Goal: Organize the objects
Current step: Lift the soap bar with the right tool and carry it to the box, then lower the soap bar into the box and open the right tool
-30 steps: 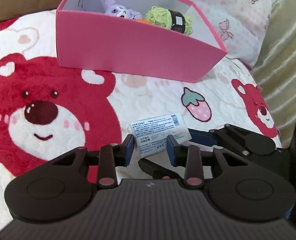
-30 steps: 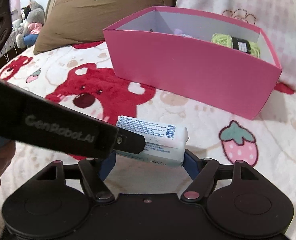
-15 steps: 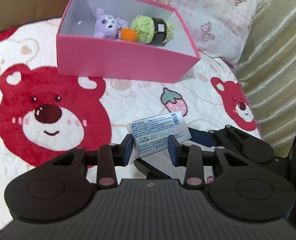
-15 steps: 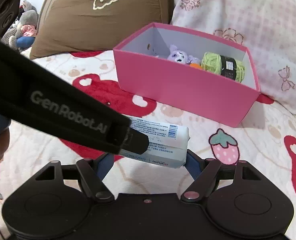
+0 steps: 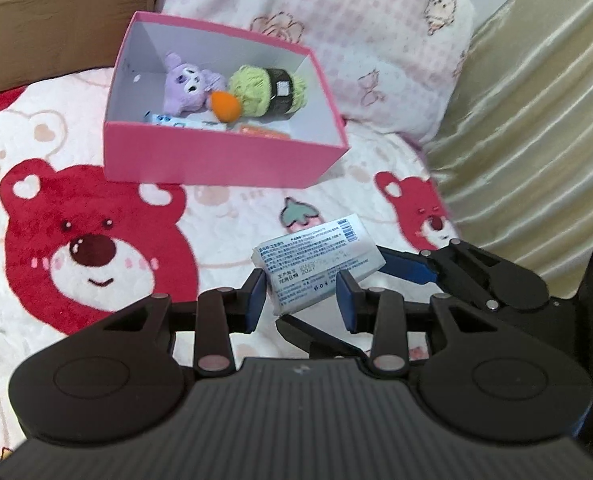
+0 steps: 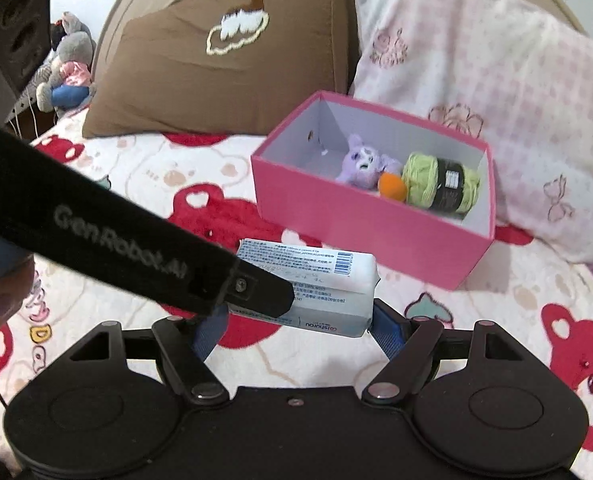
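A white tissue pack (image 5: 316, 264) with blue print is held in the air above the bed by both grippers. My left gripper (image 5: 300, 300) is shut on one end of it. My right gripper (image 6: 296, 320) is shut across the tissue pack (image 6: 328, 292), and its fingers (image 5: 408, 270) show in the left wrist view. The left gripper's black arm (image 6: 136, 248) crosses the right wrist view. A pink box (image 5: 224, 156) (image 6: 360, 232) stands ahead, holding a purple plush (image 5: 188, 88), an orange ball (image 5: 224, 106) and a green yarn ball (image 5: 268, 92).
The bed has a white blanket with red bears (image 5: 88, 248). A brown pillow (image 6: 224, 60) and a pink checked pillow (image 6: 496, 100) lie behind the box. A gold curtain (image 5: 536, 120) hangs on the right. Stuffed toys (image 6: 64, 68) sit far left.
Both grippers have risen with the tissue pack, so the box now sits lower and farther in view and its inside shows. The grip on the pack is unchanged.
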